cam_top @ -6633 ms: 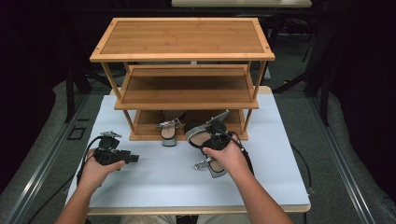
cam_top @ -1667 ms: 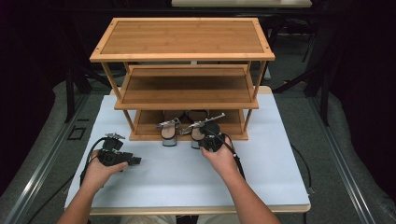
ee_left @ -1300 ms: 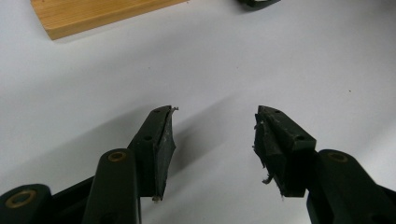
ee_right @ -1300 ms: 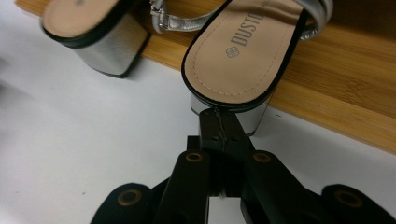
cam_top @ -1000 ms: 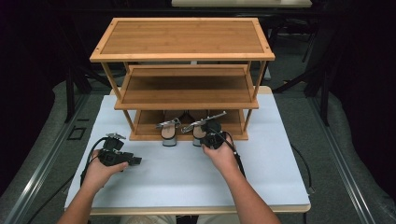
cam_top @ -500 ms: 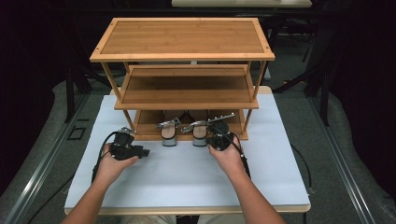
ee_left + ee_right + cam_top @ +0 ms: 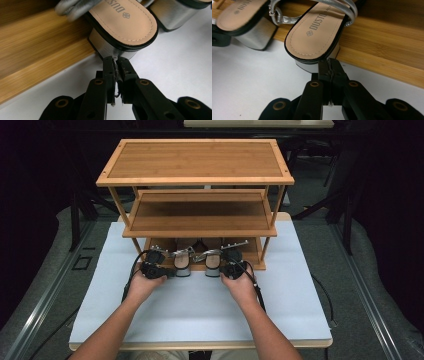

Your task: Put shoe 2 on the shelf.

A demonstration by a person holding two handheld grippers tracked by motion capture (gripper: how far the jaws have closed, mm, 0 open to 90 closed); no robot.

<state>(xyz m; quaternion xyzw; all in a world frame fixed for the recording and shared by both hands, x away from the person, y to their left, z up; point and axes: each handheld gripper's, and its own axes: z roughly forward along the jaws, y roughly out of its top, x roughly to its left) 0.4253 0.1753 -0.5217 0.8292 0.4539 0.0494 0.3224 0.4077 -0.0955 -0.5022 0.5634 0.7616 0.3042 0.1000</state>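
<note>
White-covered bench (image 7: 200, 315), bamboo shoe rack (image 7: 195, 175) on it, dark room behind. Left gripper (image 7: 116, 62) jaws just closed, empty, at left sandal (image 7: 125, 22) heel; right gripper (image 7: 329, 65) jaws together at right sandal (image 7: 317, 37) heel.

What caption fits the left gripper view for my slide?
Shut left gripper at the silver block heel of a sandal by the bamboo rack's bottom shelf.

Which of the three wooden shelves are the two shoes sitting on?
The bottom shelf, the one level with the white table. Both sandals sit there with their heels poking out the front; the middle shelf and the top shelf are bare.
</note>
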